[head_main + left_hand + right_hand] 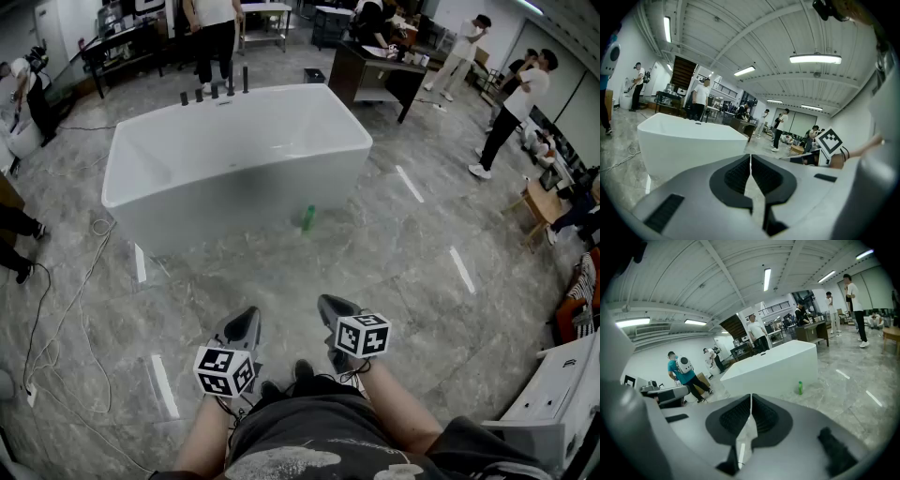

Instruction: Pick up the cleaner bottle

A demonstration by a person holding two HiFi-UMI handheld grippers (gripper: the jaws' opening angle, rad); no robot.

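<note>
Nothing is done yet: the small green plastic cleaner bottle (307,218) stands beside the white bathtub (225,202), well apart from the left gripper (246,323) and right gripper (336,309), both with jaws closed and empty.

green cleaner bottle (307,218), plain white bathtub (234,202) at its 11 o'clock, grey marbled floor (422,281), black-and-white square-patterned marker cubes (225,371) at 6 o'clock

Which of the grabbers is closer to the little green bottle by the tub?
The right gripper. The green bottle stands beside the white tub, ahead and slightly left of that gripper. The left gripper is farther off, with the bottle ahead to its right.
</note>
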